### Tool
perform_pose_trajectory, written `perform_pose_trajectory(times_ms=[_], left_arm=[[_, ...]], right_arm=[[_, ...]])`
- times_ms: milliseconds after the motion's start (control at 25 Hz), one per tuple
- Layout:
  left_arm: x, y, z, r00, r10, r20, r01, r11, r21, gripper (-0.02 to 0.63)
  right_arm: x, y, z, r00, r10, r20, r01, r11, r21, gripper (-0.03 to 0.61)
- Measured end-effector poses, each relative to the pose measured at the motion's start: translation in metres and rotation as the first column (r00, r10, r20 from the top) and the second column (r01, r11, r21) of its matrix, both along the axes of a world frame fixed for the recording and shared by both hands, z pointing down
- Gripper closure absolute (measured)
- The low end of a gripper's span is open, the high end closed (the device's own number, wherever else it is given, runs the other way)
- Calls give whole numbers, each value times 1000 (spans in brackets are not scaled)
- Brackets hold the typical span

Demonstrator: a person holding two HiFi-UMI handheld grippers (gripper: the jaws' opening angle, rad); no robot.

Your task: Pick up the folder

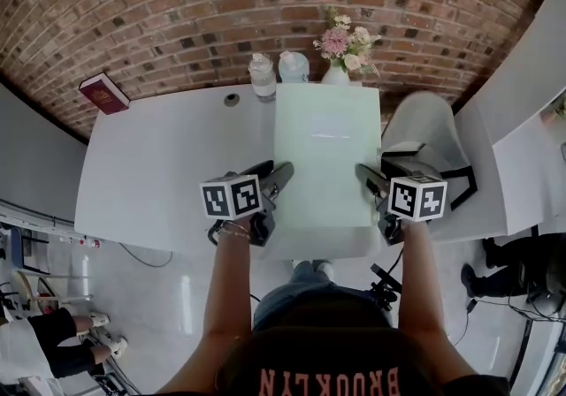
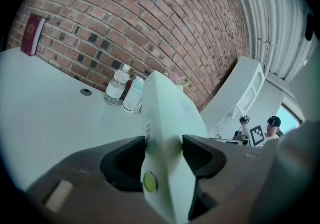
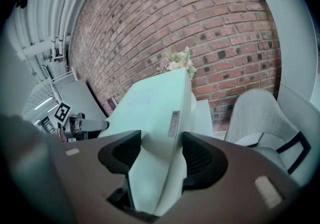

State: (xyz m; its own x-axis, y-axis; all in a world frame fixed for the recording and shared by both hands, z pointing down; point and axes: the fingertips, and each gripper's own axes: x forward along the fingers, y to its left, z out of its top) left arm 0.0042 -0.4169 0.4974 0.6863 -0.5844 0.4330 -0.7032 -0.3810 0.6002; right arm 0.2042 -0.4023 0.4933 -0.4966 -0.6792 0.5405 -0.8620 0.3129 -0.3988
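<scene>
1. Folder (image 1: 325, 151): held over the desk (image 1: 159, 164).
2. Left gripper (image 1: 281, 178) and right gripper (image 1: 366, 177): fingers clenched on its opposite long edges.
3. Handling: probably light, stiff and smooth; an uneven grip risks slipping.

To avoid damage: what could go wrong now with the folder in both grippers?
The left gripper and right gripper pinch the folder only near its closer end, so the far end may sag or slip. That far end hangs near the bottles and flower vase and might knock them.
</scene>
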Motion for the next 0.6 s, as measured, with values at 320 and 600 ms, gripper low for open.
perform_pose_trajectory(times_ms=[320,600], left_arm=[[1,-8,-45,1000,-15,5,14,991,131,370],[5,-20,-90,1000,-15,17,11,966,259,370]], right_arm=[[0,-8,-49,1000,5,-4,-4,992,129,325],[3,-20,-95,999,8,-37,1,968,249,325]])
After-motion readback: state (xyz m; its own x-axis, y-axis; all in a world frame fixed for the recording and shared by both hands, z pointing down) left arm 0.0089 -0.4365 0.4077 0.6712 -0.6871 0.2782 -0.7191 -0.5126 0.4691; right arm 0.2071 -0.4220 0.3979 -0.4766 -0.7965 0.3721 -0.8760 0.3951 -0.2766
